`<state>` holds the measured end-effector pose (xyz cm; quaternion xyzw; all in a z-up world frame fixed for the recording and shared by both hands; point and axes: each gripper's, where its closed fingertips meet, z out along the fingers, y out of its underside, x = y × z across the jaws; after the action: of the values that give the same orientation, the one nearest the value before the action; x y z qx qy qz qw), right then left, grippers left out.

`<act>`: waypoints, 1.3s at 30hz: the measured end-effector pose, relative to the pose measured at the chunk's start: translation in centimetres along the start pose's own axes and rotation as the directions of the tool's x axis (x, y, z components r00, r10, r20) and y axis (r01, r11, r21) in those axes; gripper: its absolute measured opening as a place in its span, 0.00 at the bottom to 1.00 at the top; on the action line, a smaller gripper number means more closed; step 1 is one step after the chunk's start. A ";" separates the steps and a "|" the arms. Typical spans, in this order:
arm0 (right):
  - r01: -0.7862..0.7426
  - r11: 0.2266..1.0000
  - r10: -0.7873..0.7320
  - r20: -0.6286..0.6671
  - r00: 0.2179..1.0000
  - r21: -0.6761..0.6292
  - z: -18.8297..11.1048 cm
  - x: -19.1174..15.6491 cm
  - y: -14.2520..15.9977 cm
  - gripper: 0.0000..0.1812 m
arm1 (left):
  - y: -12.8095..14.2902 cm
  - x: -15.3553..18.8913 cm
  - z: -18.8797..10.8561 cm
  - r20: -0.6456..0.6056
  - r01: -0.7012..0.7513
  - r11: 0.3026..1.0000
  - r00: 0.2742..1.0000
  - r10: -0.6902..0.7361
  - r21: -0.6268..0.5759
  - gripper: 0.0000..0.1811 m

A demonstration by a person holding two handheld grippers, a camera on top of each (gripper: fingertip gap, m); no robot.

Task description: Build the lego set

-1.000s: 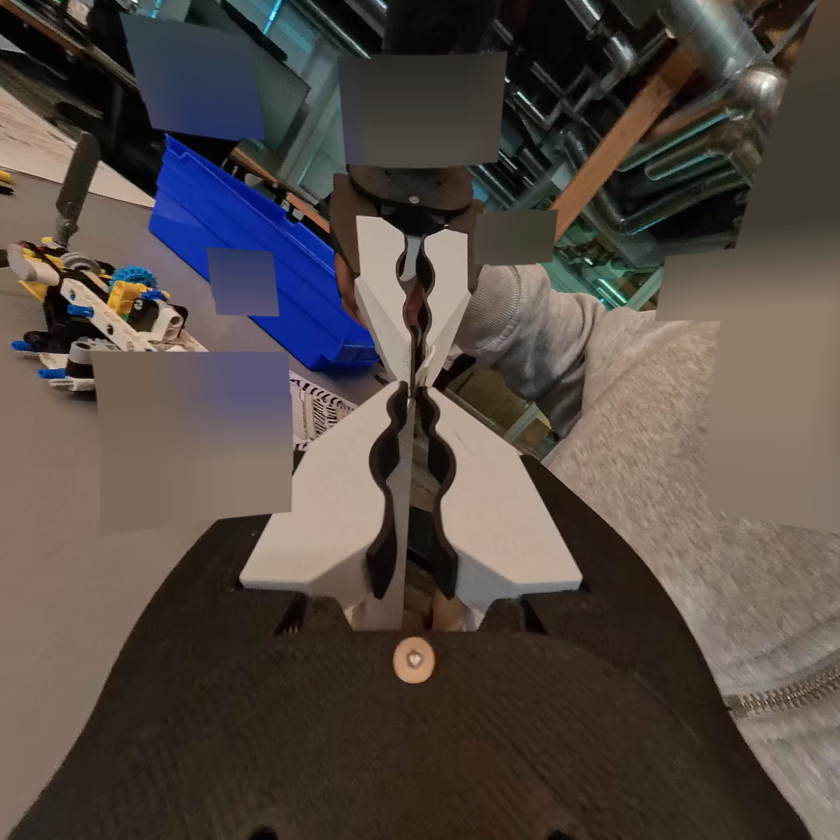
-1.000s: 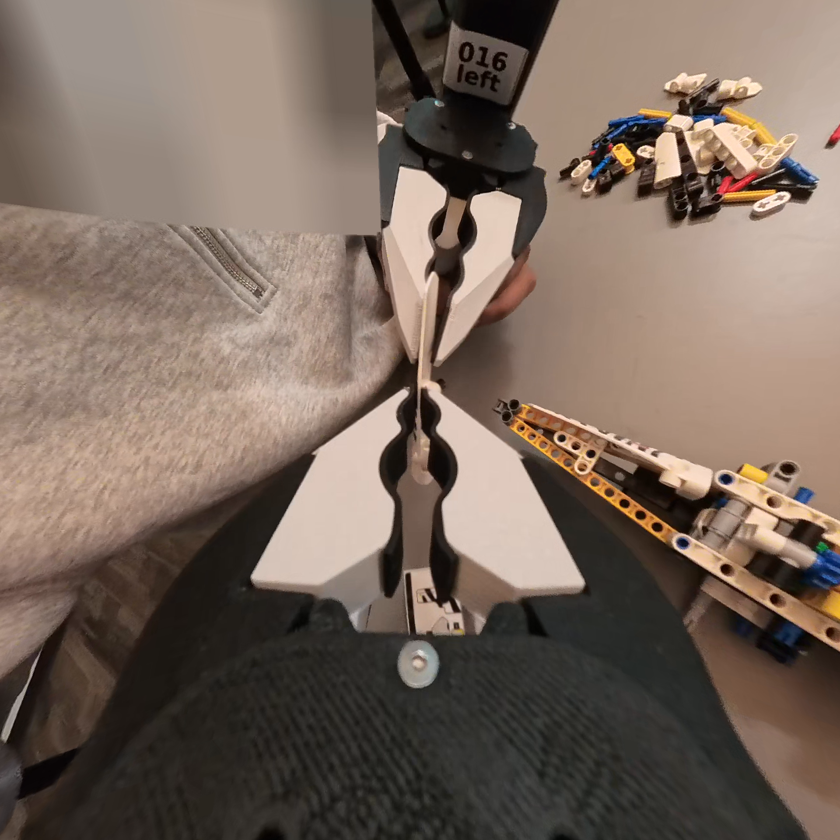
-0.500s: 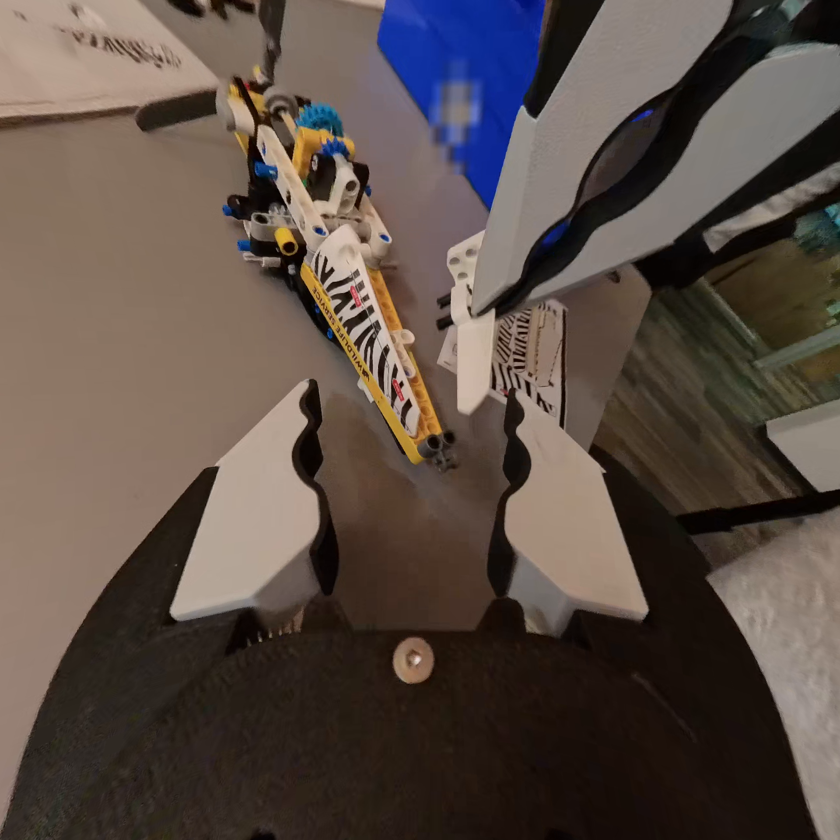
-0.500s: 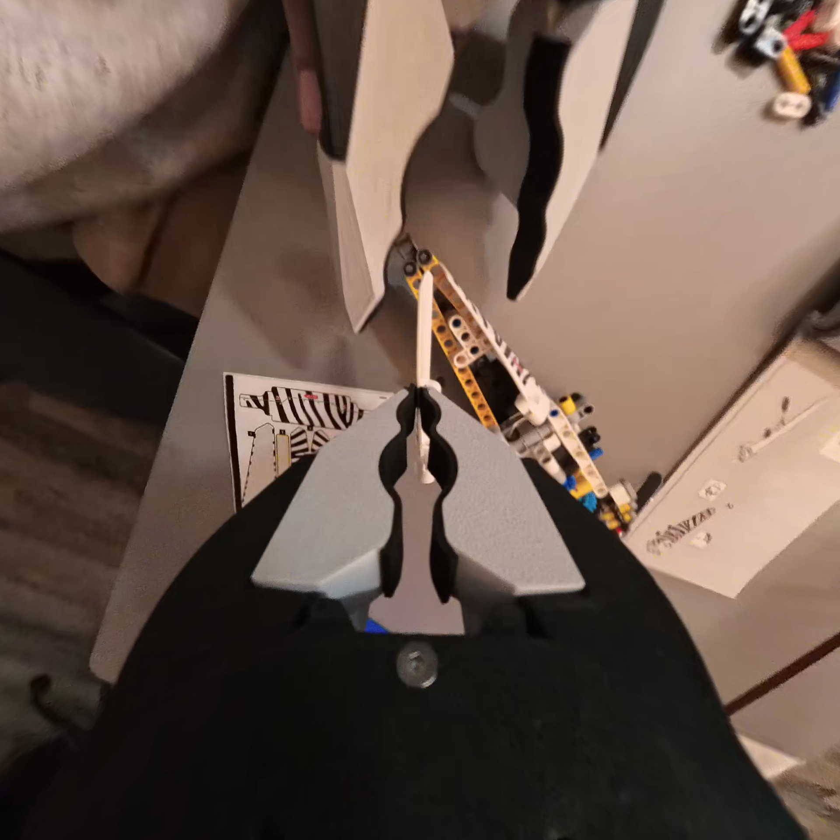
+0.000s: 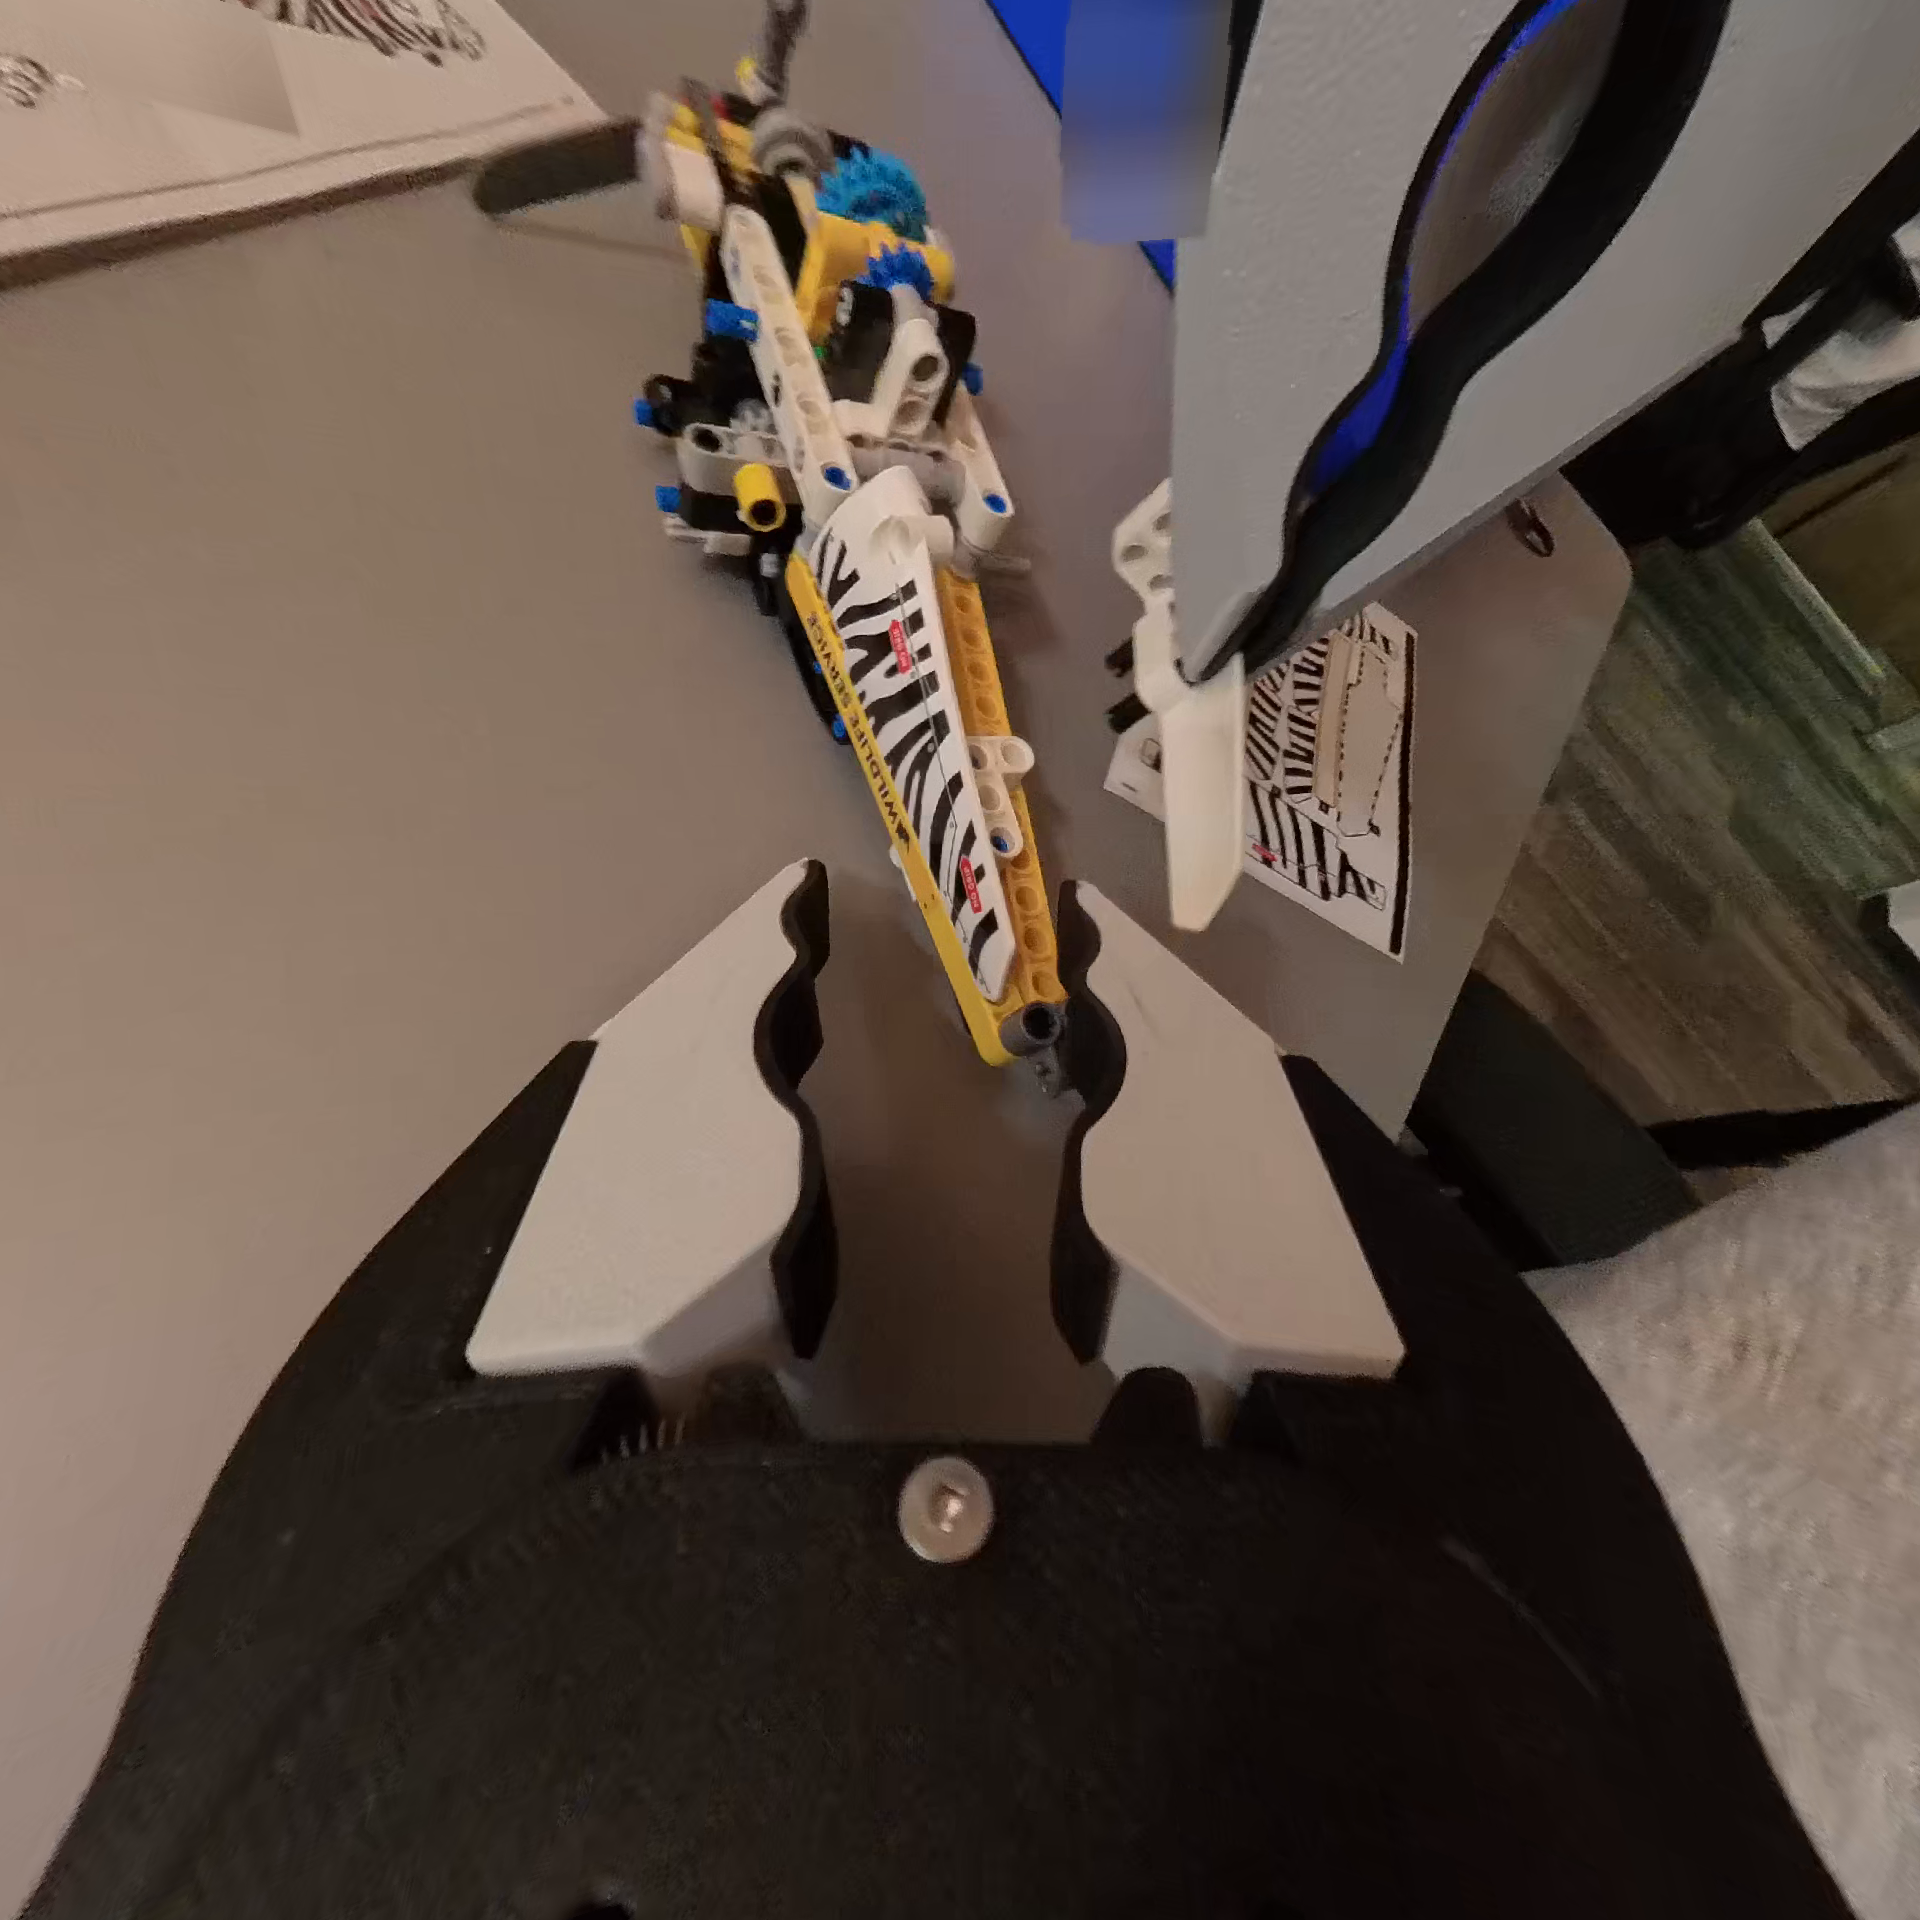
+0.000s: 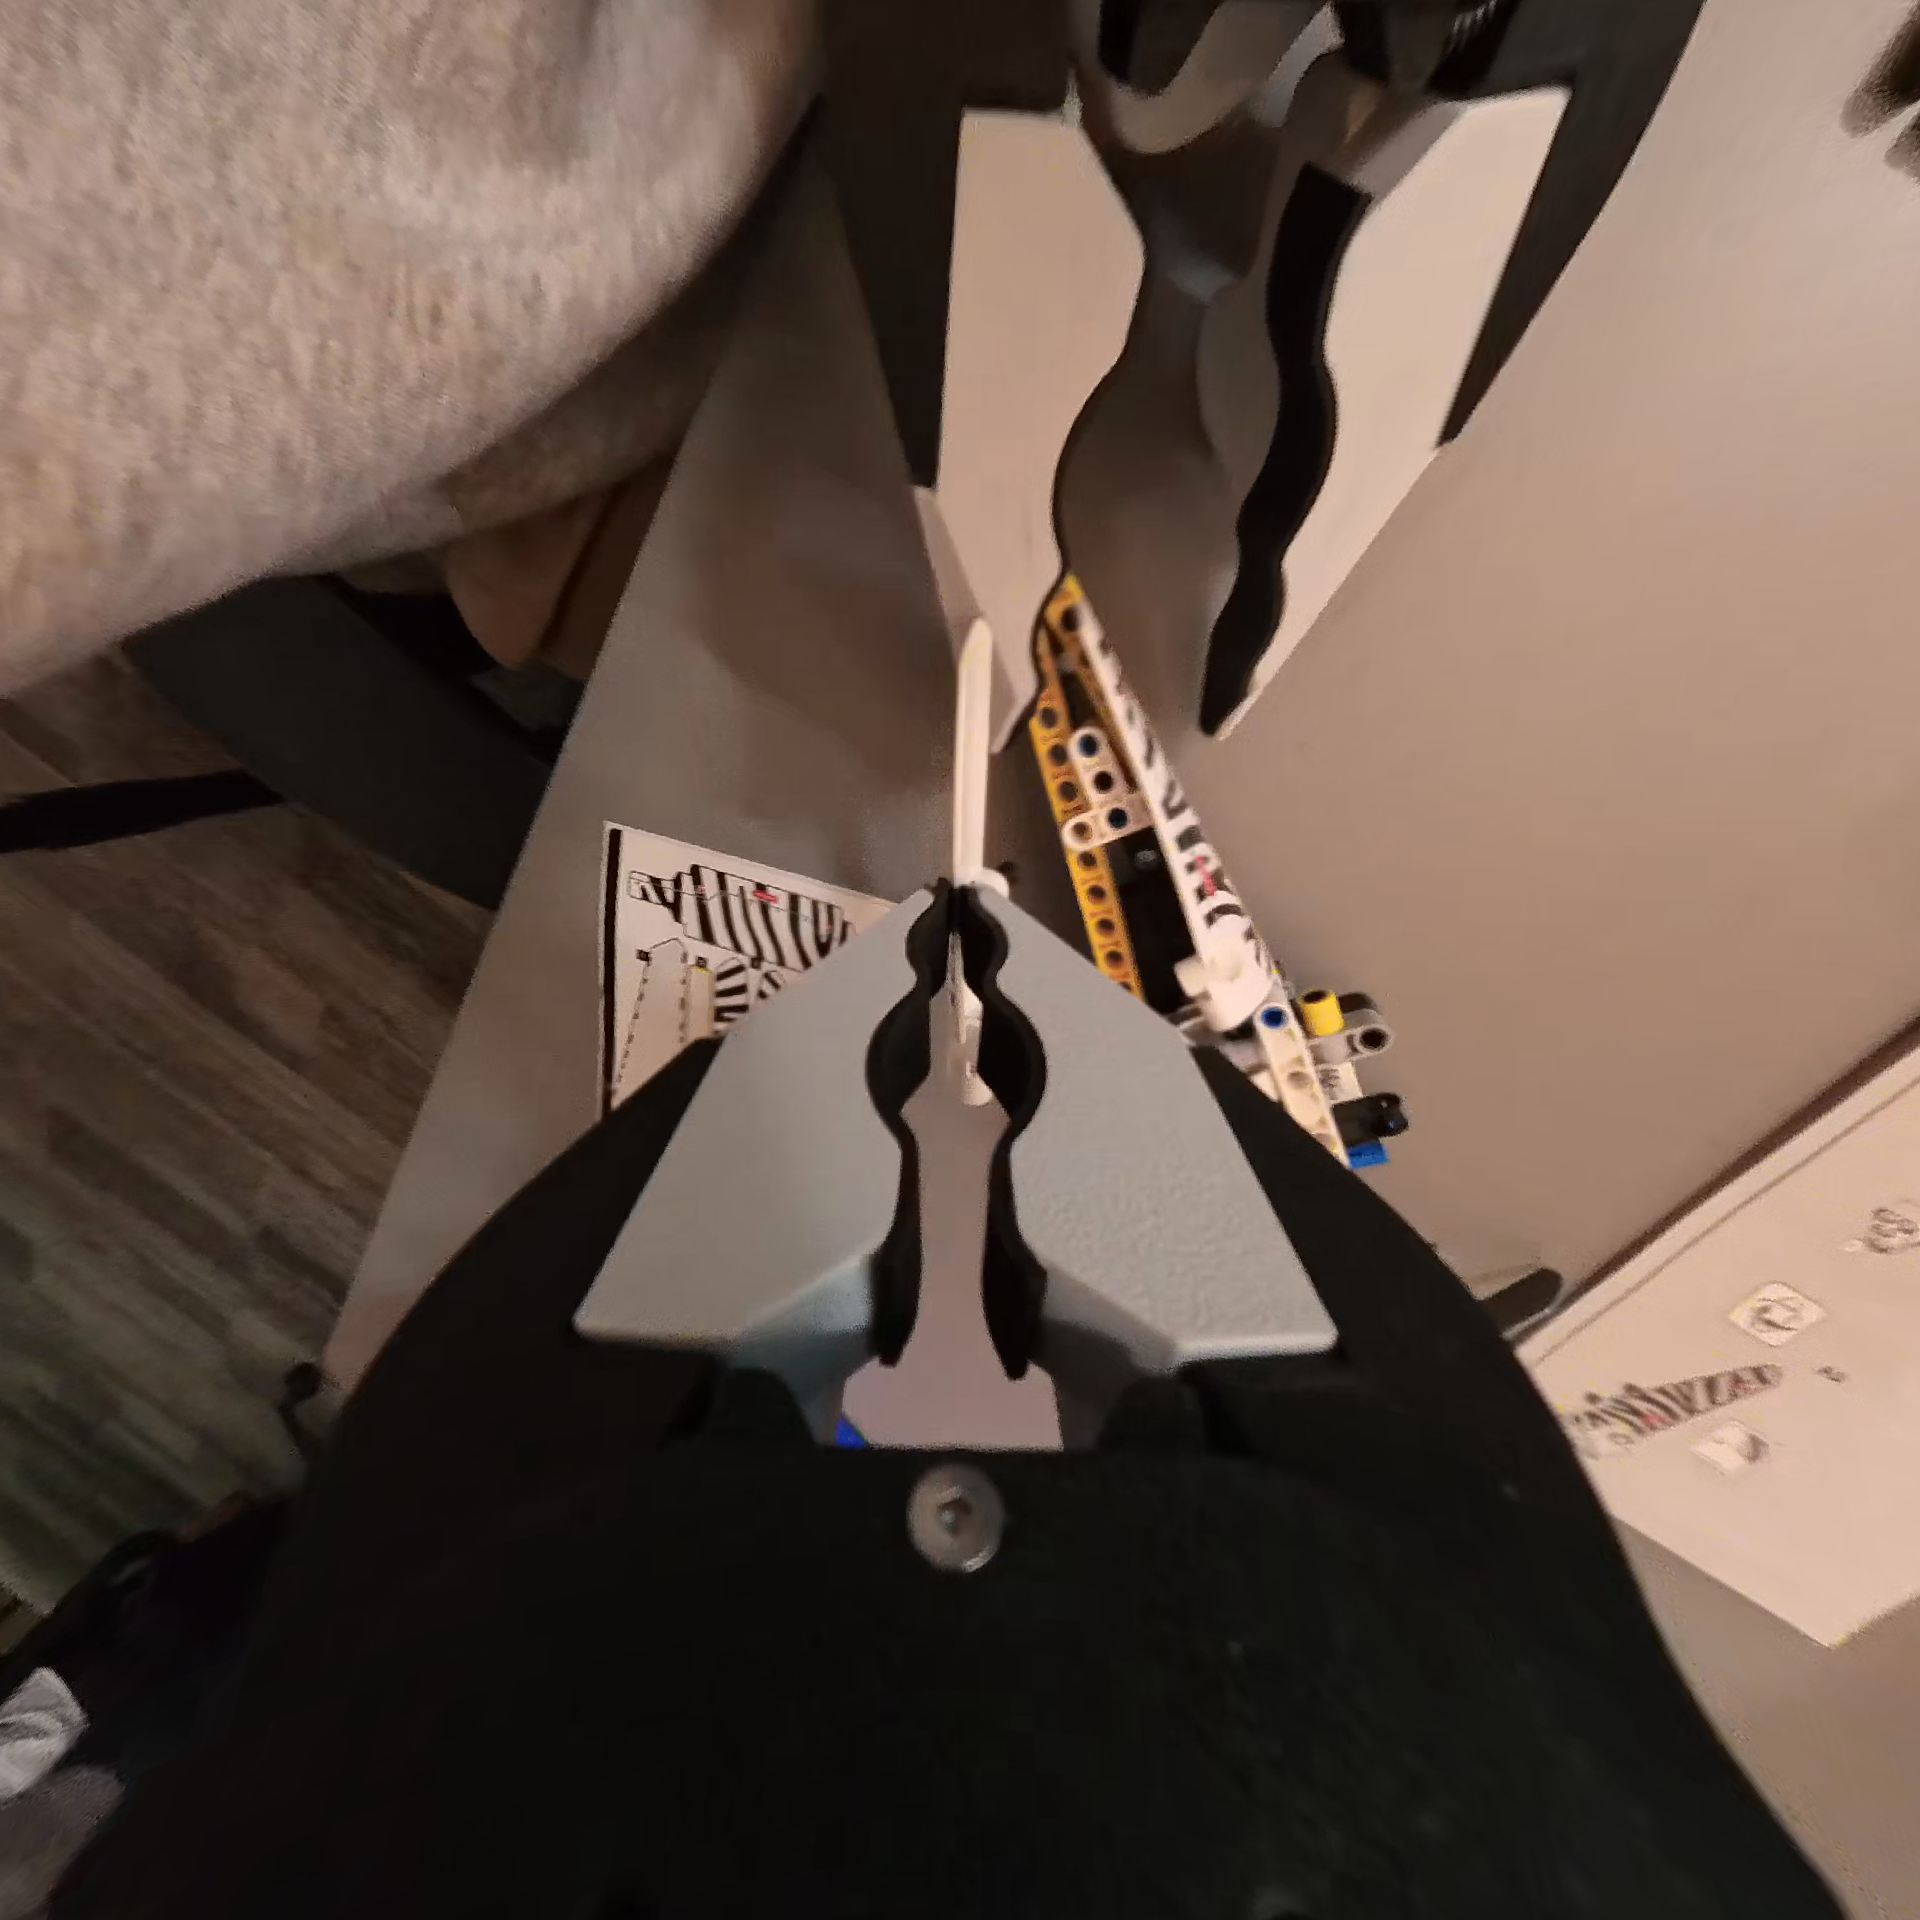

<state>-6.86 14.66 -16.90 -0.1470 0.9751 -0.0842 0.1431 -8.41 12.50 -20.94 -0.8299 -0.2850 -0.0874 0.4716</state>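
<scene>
The part-built lego model lies on the grey table. It is yellow and white with a zebra-striped panel, blue gears and a thin tail. My left gripper is open and empty, low over the table, and the tail's tip lies between its fingers, close to the right finger. My right gripper is shut on a long white lego panel and holds it above the table beside the tail. The right gripper and the panel also show in the left wrist view. The model and the left gripper show in the right wrist view.
A zebra-striped sticker sheet lies at the table's corner, also in the right wrist view. An instruction booklet lies beyond the model. A blue bin stands behind. A person's grey sleeve is close by. The table edge and the wood floor are beside the sheet.
One second ago both grippers were shut on the white panel. The left gripper let go, opened, and came down to the model's tail. The right gripper kept the panel.
</scene>
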 end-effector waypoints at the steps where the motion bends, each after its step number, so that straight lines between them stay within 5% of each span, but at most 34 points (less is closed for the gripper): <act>1: -0.013 1.000 0.013 0.006 1.000 0.003 -0.1 0.0 0.1 0.00 | -0.1 -0.3 -0.2 0.014 -0.007 1.000 1.000 0.007 0.007 0.23; 10: -0.147 0.986 0.153 -0.066 0.986 0.084 -1.2 1.3 -0.4 0.00 | -1.1 -6.2 -4.2 0.172 0.024 0.995 0.984 -0.041 0.099 0.23; 15: -0.448 0.849 0.396 0.224 0.890 0.279 -3.2 2.4 -2.3 0.00 | -2.7 -5.1 -4.8 0.045 -0.005 0.982 0.999 -0.003 0.190 0.30; 19: -0.486 0.793 0.403 0.282 0.871 0.368 -4.0 4.3 -2.5 0.00 | -2.4 -4.7 -3.0 0.063 -0.107 0.990 0.993 0.102 0.088 0.36; 28: -0.470 0.841 0.391 0.300 0.870 0.269 -1.5 5.9 -1.8 0.00 | -1.2 -5.5 -0.1 0.057 -0.197 0.973 0.977 0.205 -0.122 0.26; 39: -0.428 0.899 0.413 0.144 0.899 0.095 -0.3 6.0 -1.2 0.00 | -1.0 -4.9 0.3 -0.056 -0.153 0.977 0.988 0.147 -0.145 0.17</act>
<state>-12.18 11.72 -17.93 0.0717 0.9662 -0.1027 0.2254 -13.06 11.19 -22.37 -0.8798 -0.2035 -0.0915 0.4198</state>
